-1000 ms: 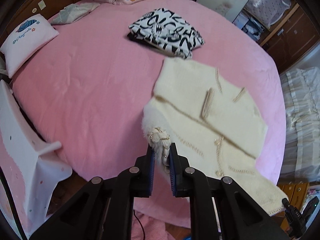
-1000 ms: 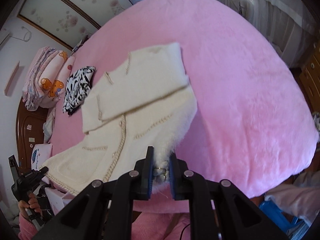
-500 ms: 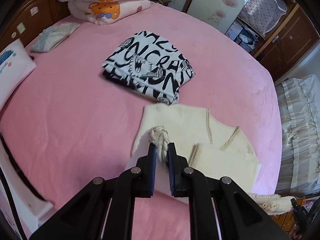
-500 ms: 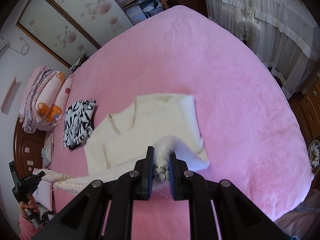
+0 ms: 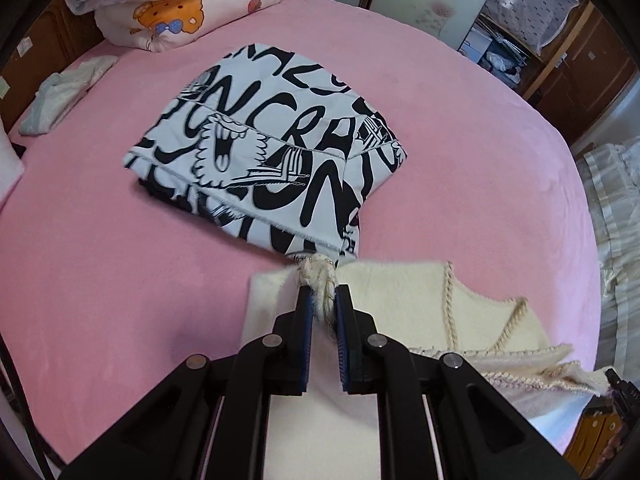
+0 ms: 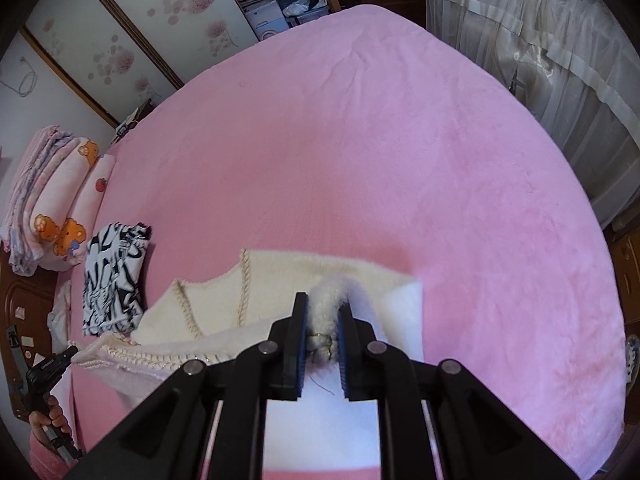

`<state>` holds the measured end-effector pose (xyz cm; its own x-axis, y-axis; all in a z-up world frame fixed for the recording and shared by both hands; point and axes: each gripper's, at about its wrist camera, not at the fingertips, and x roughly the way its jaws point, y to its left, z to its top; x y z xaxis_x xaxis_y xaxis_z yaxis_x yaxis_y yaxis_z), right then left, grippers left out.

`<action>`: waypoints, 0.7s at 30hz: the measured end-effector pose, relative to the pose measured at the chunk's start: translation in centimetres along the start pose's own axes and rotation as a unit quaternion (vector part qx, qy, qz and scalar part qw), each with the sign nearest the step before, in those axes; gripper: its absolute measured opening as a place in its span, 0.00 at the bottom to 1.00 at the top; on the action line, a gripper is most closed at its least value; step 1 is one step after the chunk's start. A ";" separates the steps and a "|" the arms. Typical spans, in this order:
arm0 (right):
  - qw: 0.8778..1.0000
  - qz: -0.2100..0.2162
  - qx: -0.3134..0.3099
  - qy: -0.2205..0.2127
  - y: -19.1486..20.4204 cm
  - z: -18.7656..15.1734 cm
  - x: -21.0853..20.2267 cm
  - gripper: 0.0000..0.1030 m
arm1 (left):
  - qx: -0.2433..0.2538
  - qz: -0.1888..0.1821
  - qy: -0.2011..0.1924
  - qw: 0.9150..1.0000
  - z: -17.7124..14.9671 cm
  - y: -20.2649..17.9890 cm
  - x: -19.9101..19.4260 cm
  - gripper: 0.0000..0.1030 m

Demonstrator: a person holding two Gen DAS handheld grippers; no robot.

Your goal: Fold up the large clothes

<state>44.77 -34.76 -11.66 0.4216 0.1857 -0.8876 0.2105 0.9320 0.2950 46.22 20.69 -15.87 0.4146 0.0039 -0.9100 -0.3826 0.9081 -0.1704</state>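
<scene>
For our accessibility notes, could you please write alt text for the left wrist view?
The left gripper is shut on a braided edge of a cream sweater lying on a pink bed. Just beyond it lies a folded black-and-white printed garment, with stacked bear-print quilts farther back.

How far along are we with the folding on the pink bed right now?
Done: the black-and-white printed garment lies folded on the pink bed. In hand: the cream sweater, both sleeves already crossed over its body; the left tongs and right tongs each pinch its fuzzy edge, carrying it over the body. Left: lay that edge down, release, and probably tidy the fold.
</scene>
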 end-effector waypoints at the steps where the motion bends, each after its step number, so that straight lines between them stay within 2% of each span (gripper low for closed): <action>1: 1.000 -0.001 0.001 -0.001 -0.1 0.4 1.5 0.12 | 0.003 0.004 -0.002 1.000 0.0 -0.3 1.2 0.08; 5: 1.000 -0.015 0.012 0.000 -1.0 0.7 7.7 0.12 | 0.035 0.042 0.000 0.998 -0.1 -2.4 6.4 0.11; 7: 0.999 -0.032 -0.003 0.012 -1.0 0.5 10.3 0.14 | 0.051 0.059 0.011 0.997 -0.2 -3.2 8.5 0.18; 8: 0.999 -0.039 -0.009 0.021 -1.0 0.5 11.5 0.15 | 0.058 0.068 0.015 0.996 -0.3 -3.5 9.1 0.29; 9: 0.999 -0.042 -0.010 0.033 -1.1 0.5 12.6 0.21 | 0.065 0.073 0.021 0.995 -0.4 -3.8 9.7 0.36; 10: 0.998 -0.050 -0.008 0.042 -1.2 0.6 13.4 0.25 | 0.071 0.071 0.030 0.994 -0.5 -4.0 10.1 0.38; 12: 0.997 -0.063 -0.008 0.039 -1.2 0.8 13.8 0.31 | 0.079 0.063 0.047 0.994 -0.7 -4.2 10.5 0.51; 13: 0.997 -0.069 -0.016 0.033 -1.0 0.9 13.6 0.39 | 0.081 0.059 0.051 0.994 -0.8 -4.2 10.5 0.54; 16: 0.995 -0.087 -0.042 0.015 -0.3 1.1 12.5 0.55 | 0.073 0.045 0.054 0.995 -1.0 -4.1 9.9 0.65; 21: 0.996 -0.080 -0.034 0.008 0.1 1.1 10.1 0.58 | 0.065 0.029 0.056 0.996 -1.2 -3.7 7.9 0.71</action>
<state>50.05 -33.10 -20.22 0.3736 0.0370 -0.9269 0.2129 0.9691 0.1245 49.88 16.89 -22.91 0.2969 0.0175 -0.9547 -0.2901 0.9542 -0.0727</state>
